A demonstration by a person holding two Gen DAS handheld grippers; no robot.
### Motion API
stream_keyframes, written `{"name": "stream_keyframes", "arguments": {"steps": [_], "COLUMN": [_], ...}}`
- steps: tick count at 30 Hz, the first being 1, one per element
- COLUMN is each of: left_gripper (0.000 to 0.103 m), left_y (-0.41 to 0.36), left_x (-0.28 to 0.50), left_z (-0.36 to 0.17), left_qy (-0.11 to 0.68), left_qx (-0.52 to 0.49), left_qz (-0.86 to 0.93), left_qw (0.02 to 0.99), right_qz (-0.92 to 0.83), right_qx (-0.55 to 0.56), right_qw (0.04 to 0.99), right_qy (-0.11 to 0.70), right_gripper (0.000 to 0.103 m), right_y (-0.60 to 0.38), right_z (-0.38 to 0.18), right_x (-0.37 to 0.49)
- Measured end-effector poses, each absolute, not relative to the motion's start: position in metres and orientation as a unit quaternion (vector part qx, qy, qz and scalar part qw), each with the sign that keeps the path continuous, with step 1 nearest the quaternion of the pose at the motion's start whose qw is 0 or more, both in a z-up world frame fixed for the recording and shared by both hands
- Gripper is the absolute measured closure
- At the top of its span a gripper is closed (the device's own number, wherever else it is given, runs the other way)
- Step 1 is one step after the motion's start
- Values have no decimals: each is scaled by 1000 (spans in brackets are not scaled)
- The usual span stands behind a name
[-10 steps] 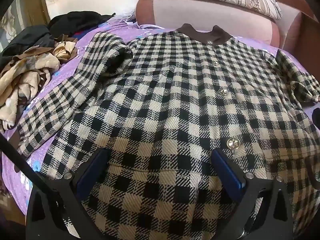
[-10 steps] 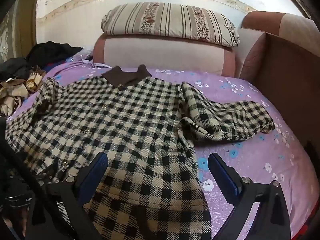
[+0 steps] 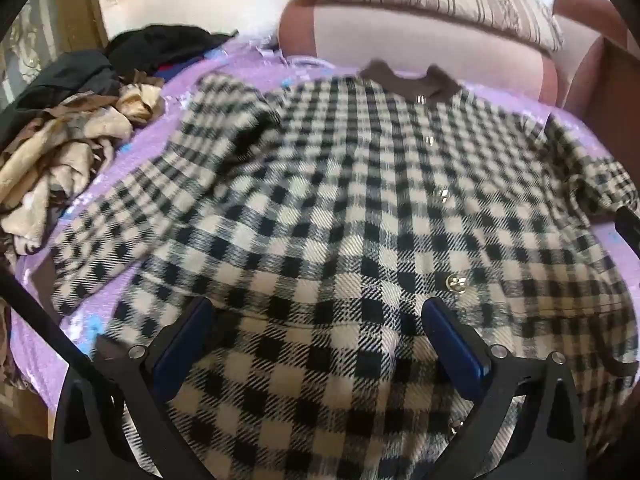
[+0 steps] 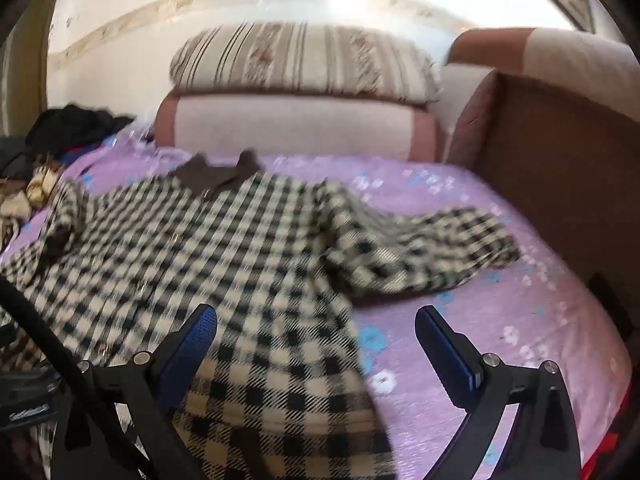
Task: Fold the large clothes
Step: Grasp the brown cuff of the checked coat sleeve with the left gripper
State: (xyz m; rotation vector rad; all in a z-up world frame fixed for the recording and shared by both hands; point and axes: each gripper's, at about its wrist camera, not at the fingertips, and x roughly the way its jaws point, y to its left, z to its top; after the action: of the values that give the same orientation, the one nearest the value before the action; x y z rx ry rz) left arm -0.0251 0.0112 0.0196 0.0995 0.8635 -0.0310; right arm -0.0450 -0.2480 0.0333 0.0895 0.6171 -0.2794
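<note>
Here, left view: left gripper [image 3: 318, 334] released, fingers spread over coat [image 3: 360, 208] lying flat on bed [image 3: 40, 344]. Right view: right gripper [image 4: 316, 340] released, hem between fingers, sleeve [image 4: 420, 252] beyond. Probably pre-fold; next, grab hem corners.

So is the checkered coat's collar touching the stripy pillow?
Apart. The right wrist view shows the brown collar lying on the purple sheet, while the stripy pillow sits up on the sofa cushion, which lies between them.
</note>
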Motion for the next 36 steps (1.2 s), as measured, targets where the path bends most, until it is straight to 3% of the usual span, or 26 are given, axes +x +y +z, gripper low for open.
{"name": "stream_keyframes", "arguments": {"steps": [12,36], "left_gripper": [0,0], "left_y": [57,75], "left_x": [-98,-90], "left_z": [59,65], "left_qy": [354,377], "left_qx": [8,16], "left_qz": [3,33], "left_qw": [935,926], "right_qz": [-89,-90], "right_qx": [22,37], "right_qw": [939,927], "right_qy": [333,363], "right_gripper": [4,4], "right_y": [-197,-193], "right_z": [58,42], "right_x": [-86,-96]}}
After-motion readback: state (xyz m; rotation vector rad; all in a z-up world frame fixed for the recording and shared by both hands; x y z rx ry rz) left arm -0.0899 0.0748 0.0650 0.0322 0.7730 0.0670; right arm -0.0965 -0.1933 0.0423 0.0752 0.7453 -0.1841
